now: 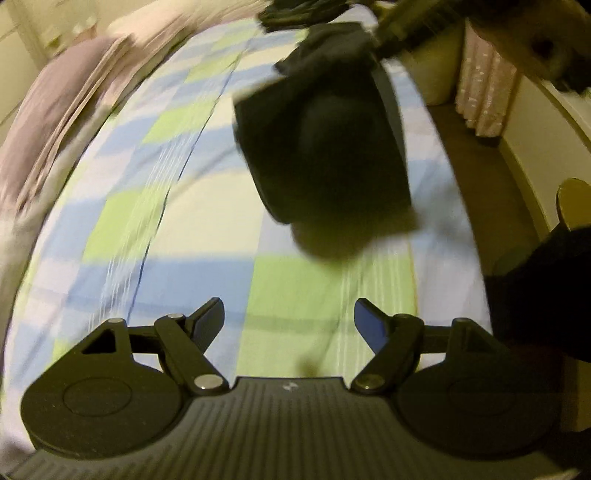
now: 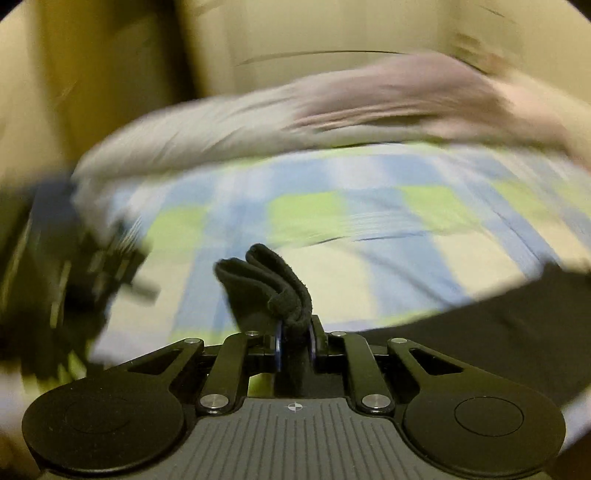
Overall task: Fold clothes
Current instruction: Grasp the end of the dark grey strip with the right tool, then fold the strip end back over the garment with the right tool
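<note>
A black garment [image 1: 325, 147] hangs folded above the checked bed sheet [image 1: 166, 221], blurred by motion. Its top bunches at the upper right, where my right gripper [image 1: 384, 33] shows as a blur. In the right wrist view that gripper [image 2: 294, 339] is shut on a rolled black hem of the garment [image 2: 266, 284], which sticks up between the fingers. My left gripper [image 1: 289, 314] stands open low over the sheet with nothing between its fingers, well short of the garment. A dark blur at the left of the right wrist view seems to be the left gripper's body [image 2: 74, 277].
A pinkish-grey quilt [image 1: 55, 110] is heaped along the far side of the bed [image 2: 406, 99]. Brown floor [image 1: 480, 166] and a pink curtain [image 1: 484, 92] lie past the bed's right edge. Dark cloth [image 2: 498, 332] crosses the lower right, and a dark sleeve [image 1: 535, 295] shows at the right.
</note>
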`<state>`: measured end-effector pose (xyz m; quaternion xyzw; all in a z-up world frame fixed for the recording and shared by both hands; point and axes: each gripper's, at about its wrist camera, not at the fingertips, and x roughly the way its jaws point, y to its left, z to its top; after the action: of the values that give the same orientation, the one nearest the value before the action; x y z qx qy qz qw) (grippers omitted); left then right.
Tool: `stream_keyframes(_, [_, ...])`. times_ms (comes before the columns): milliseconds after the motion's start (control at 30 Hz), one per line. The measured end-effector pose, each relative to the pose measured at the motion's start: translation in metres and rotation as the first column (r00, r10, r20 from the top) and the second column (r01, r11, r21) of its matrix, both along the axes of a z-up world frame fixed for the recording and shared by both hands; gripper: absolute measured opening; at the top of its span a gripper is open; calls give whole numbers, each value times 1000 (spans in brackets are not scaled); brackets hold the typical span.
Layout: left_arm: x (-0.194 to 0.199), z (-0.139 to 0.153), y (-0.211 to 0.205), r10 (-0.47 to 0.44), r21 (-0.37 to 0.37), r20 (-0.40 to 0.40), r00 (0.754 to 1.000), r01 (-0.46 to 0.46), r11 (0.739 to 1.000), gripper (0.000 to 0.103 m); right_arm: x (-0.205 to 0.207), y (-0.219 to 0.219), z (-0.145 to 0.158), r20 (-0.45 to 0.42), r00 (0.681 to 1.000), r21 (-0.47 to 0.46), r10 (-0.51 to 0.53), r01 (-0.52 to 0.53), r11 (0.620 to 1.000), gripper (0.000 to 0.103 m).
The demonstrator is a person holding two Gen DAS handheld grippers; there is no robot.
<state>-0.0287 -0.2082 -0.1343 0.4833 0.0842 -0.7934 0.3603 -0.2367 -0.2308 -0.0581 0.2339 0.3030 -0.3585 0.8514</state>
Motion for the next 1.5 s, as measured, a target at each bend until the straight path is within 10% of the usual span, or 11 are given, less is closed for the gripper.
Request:
stream_keyframes(200, [-86, -3, -58, -40, 0, 9, 999, 40, 999, 74, -161, -104, -4, 181, 943, 135, -279, 257, 957, 12])
stream_keyframes(467, [-204, -24, -125, -98, 94, 15, 995, 96, 991, 74, -310, -199, -99, 212, 833, 431, -511, 389, 814, 12])
stream_keyframes(667, [-243, -24, -164, -151, 112, 42, 988, 146, 983, 74, -329, -223, -119, 232, 837, 490, -495, 339, 803, 12])
stream_keyframes(867, [-262, -29, -199, -137, 114, 42, 990, 132, 985, 74, -354, -225, -127, 252, 772, 528, -583, 395, 752, 12])
stream_keyframes(1067, [-268, -41, -213, -179, 120, 46, 983, 172, 978, 74, -359, -238, -137, 230, 791, 529, -567, 388, 755, 14])
stream_keyframes(1300, [-248, -68, -228, -185, 127, 68, 980, 175, 976, 73, -372, -205, -113, 148, 691, 428, -708, 600, 675, 23])
stream_keyframes(1400, [-239, -80, -235, -179, 138, 68, 982, 168, 976, 73, -353, -191, -106, 180, 689, 401, -702, 600, 692, 24])
stream_keyframes(1500, [-234, -89, -240, -185, 148, 38, 982, 177, 973, 75, -309, -184, -110, 213, 755, 377, -620, 522, 765, 23])
